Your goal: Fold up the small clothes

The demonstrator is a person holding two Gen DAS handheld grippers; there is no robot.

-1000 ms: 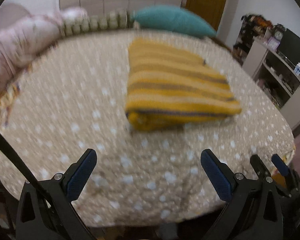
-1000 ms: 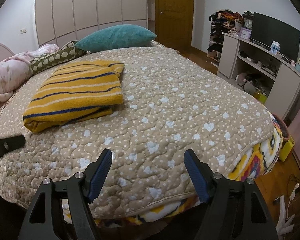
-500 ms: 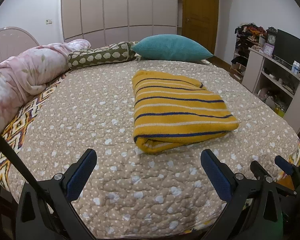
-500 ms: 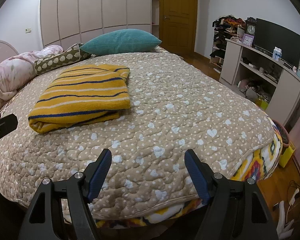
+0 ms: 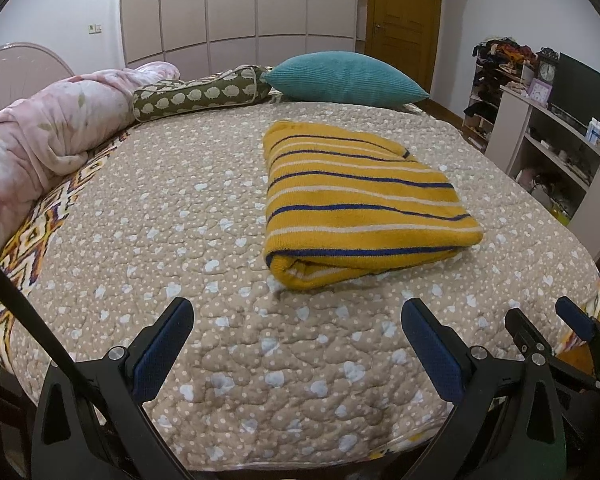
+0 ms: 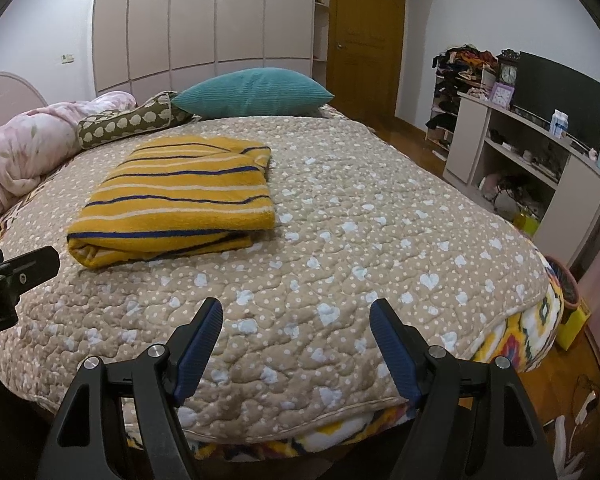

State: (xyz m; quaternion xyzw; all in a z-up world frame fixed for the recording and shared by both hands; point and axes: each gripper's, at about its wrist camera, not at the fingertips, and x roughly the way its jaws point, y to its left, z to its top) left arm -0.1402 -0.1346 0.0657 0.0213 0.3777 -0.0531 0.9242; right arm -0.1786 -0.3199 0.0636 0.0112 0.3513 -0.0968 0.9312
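Note:
A yellow sweater with navy and cream stripes (image 5: 356, 204) lies folded into a thick rectangle on the beige heart-patterned bedspread (image 5: 172, 208). It also shows in the right wrist view (image 6: 180, 196), left of centre. My left gripper (image 5: 296, 344) is open and empty, held back over the bed's near edge, short of the sweater. My right gripper (image 6: 296, 340) is open and empty over the near right part of the bed, apart from the sweater. The right gripper's fingers (image 5: 576, 320) show at the lower right of the left wrist view.
A teal pillow (image 5: 344, 78), a green patterned bolster (image 5: 200, 94) and a rolled pink blanket (image 5: 48, 132) lie at the bed's far and left sides. A white shelf unit with a TV (image 6: 540, 148) stands to the right. A wooden door (image 6: 364, 44) is behind.
Both grippers have drawn back and risen from the bed, so the sweater looks farther off and the room shows more. The sweater has not moved. Both grippers stay open.

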